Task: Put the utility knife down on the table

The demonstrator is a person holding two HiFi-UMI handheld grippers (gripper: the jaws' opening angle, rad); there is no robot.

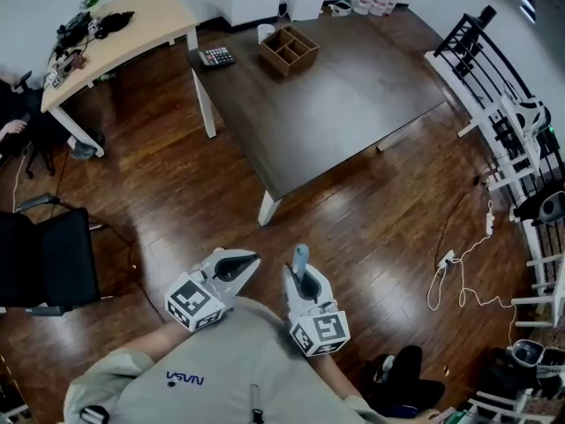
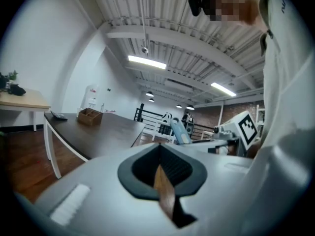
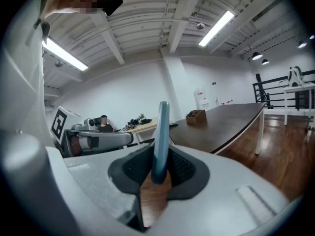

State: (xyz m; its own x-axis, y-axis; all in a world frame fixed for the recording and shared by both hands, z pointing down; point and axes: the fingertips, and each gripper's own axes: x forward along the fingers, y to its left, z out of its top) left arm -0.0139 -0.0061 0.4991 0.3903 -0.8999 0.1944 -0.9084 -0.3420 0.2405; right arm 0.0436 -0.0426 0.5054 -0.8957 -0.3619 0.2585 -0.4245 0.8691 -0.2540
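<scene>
Right gripper (image 3: 160,167): jaws clamped on the utility knife (image 3: 160,132); the right gripper view shows the dark ribbed pads pressing on both flat sides of the knife's lower end; the blue-grey body stands upright, well clear above the jaws; a strip of wooden floor (image 1: 177,193) shows through the gap beneath it

Left gripper (image 2: 158,151): jaws drawn together at the tips, with only a thin wedge of floor showing between the pads; nothing is held between them

Position: in the head view both grippers sit close in front of the person's grey shirt (image 1: 238,360), side by side and apart from each other, over the floor; each bears its marker cube on the near end; both point toward the dark table (image 1: 353,104), which stands well apart from them; the knife is in the air over the floor, not over the table and not touching it

Table top: a wooden compartment box (image 1: 288,49) stands near the far edge; a calculator (image 1: 216,56) lies at the far left corner; a white cup (image 1: 265,32) stands just beyond the box; the near part of the top is bare

Surroundings: a light wooden table (image 1: 141,20) stands at the far left with dark clutter at its end; a black chair (image 1: 44,259) is at the left edge; a black railing (image 1: 481,60) is at the right; a white cable (image 1: 459,263) lies on the floor to the right
</scene>
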